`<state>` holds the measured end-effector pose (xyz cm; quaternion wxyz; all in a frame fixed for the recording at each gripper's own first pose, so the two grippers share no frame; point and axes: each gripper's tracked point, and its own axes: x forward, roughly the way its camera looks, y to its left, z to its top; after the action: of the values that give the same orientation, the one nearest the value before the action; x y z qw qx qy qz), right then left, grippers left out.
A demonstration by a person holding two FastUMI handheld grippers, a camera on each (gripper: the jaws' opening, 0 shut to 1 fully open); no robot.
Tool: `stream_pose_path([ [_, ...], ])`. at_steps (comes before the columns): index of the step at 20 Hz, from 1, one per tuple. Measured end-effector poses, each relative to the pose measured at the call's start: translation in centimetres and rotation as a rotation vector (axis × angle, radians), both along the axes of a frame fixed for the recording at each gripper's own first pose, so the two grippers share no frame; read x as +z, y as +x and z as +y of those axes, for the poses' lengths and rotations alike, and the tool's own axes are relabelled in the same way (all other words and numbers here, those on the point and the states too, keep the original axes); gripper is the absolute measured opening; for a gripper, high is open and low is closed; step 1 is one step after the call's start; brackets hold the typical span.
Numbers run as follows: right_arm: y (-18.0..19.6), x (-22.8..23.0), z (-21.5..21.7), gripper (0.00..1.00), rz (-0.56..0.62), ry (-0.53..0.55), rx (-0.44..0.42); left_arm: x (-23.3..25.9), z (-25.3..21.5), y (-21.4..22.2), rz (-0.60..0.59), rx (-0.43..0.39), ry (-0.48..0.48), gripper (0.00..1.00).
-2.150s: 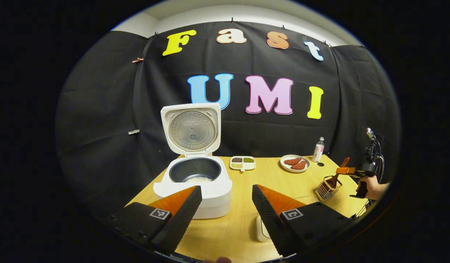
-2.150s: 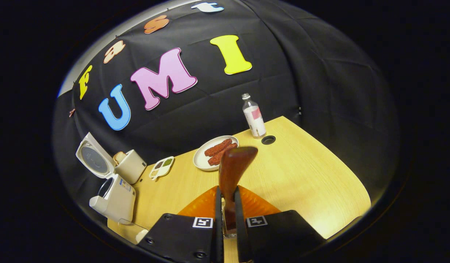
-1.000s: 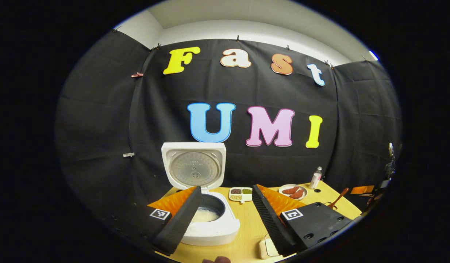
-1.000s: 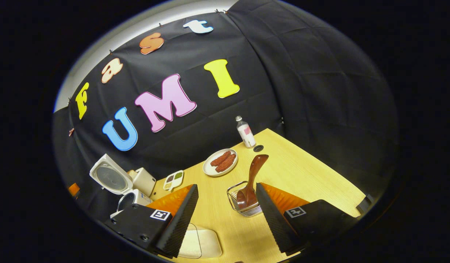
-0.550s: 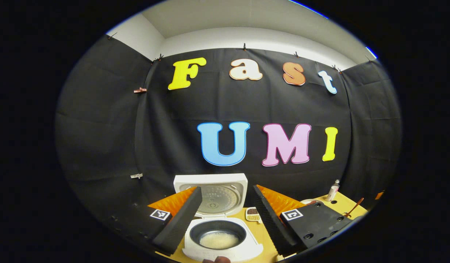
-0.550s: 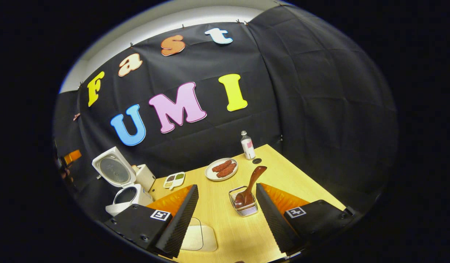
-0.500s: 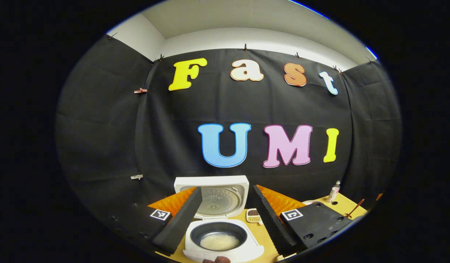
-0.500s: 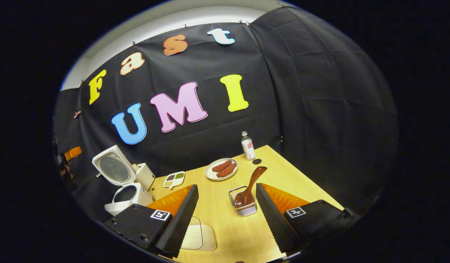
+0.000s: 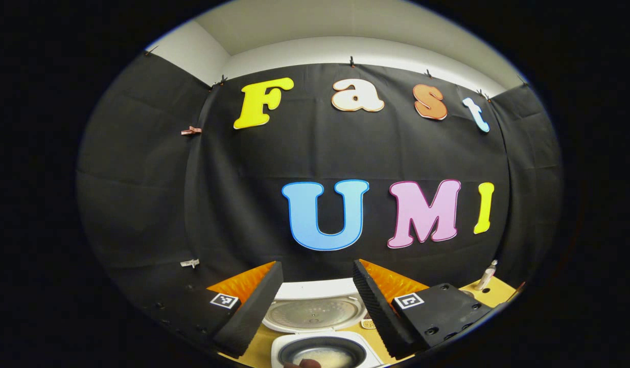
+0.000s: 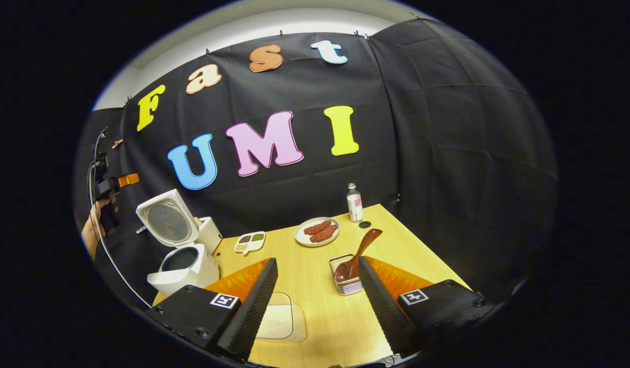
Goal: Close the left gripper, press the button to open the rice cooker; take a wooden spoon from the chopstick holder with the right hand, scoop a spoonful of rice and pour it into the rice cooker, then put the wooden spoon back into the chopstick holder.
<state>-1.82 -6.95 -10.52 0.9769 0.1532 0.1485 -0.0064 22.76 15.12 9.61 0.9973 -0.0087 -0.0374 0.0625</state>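
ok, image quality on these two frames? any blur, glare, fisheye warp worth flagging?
Left gripper view: sharp, no motion blur; the rice cooker is cut off at the bottom edge, and the wall top bows with fisheye warp. Right gripper view: also sharp; the table edges curve and the horizon tilts, lighting is even, with a soft sheen on the wood and no hard glare; the wooden spoon reads clearly.

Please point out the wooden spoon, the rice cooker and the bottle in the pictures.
Wooden spoon (image 10: 364,247): right gripper view, on its handle.
Rice cooker (image 10: 184,276): right gripper view, on its white body.
Bottle (image 10: 354,205): right gripper view, on its label.
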Motion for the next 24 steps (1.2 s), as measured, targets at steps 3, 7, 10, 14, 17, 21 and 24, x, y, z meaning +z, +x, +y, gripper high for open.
stream_pose_path([
  [3,-0.9,0.6,0.4,0.98,-0.002,-0.008,0.000,-1.1,0.2,3.5,0.025,-0.007,0.009,0.94],
  [7,-1.7,0.6,-0.2,0.98,0.008,-0.025,-0.026,-3.3,0.3,7.9,0.080,-0.005,0.020,0.94],
  [10,-2.0,0.4,-0.8,0.98,0.020,-0.026,-0.055,-5.4,0.9,10.9,0.129,0.016,0.054,0.95],
  [14,-1.8,0.1,-1.5,0.98,0.034,-0.033,-0.076,-7.8,1.8,13.0,0.176,0.029,0.061,0.96],
  [17,-1.4,-0.2,-1.3,0.98,0.043,-0.032,-0.069,-8.5,1.8,12.4,0.165,0.029,-0.029,0.99],
  [21,-0.8,-0.3,-0.3,0.98,0.044,-0.027,-0.036,-9.1,0.8,10.2,0.178,0.036,-0.065,1.00],
  [24,-0.5,-0.5,0.3,0.98,0.047,-0.020,-0.010,-9.8,0.1,7.8,0.190,0.039,-0.080,1.00],
])
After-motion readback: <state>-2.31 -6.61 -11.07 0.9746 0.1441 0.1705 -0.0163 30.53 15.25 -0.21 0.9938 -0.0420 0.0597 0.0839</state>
